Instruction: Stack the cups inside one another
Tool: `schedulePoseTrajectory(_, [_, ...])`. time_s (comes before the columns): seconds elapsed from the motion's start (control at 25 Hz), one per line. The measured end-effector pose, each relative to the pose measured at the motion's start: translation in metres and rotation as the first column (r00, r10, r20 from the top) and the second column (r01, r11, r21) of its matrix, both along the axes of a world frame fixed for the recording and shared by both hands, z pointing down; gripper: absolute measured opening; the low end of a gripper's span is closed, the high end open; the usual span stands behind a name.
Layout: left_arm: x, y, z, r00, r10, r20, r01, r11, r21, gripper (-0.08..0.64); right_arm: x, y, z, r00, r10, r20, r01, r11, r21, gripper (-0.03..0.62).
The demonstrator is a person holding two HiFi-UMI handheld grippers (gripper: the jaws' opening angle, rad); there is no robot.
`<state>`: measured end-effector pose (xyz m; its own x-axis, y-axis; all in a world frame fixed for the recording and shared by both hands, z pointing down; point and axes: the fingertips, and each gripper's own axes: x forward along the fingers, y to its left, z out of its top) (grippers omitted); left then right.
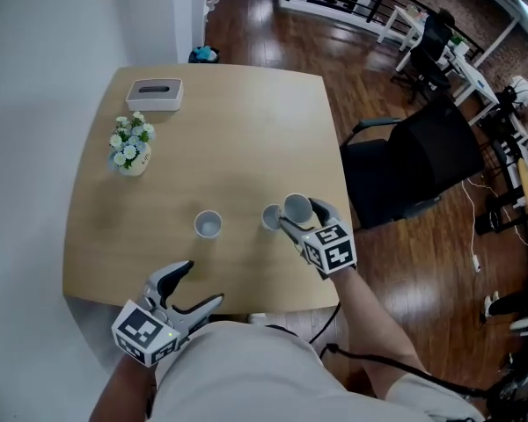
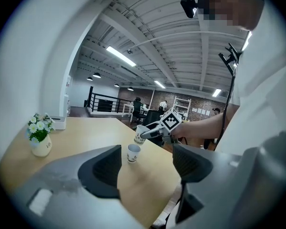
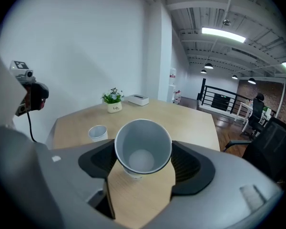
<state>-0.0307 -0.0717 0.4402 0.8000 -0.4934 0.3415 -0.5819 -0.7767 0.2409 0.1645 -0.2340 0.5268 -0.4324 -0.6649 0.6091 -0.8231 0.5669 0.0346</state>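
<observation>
Three white paper cups are in view. One cup (image 1: 208,224) stands upright on the wooden table (image 1: 246,130), left of centre near the front. A second cup (image 1: 270,218) stands further right. Just above and right of it my right gripper (image 1: 301,214) is shut on the third cup (image 1: 296,205), which is tilted. The right gripper view looks straight into this held cup (image 3: 143,149) between the jaws of the right gripper (image 3: 143,165), with the left cup (image 3: 97,132) beyond. My left gripper (image 1: 204,282) hangs open and empty over the table's front edge. Its own view shows the left gripper (image 2: 145,168), the standing cup (image 2: 133,152) and the held cup (image 2: 140,134).
A small vase of flowers (image 1: 130,148) stands at the table's left side and a tissue box (image 1: 155,93) at its far left corner. A black office chair (image 1: 422,161) sits just off the table's right edge. A white wall runs along the left.
</observation>
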Motion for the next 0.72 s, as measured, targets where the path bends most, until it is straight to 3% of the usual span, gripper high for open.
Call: schedulePoseTrajectory(0.72, [-0.044, -0.003, 0.007, 0.999, -0.044, 0.004, 0.044, 0.999, -0.031, 0.356, -0.023, -0.006, 0.057, 1.0, 0.016, 0.0, -0.016, 0.996, -0.089, 0.381])
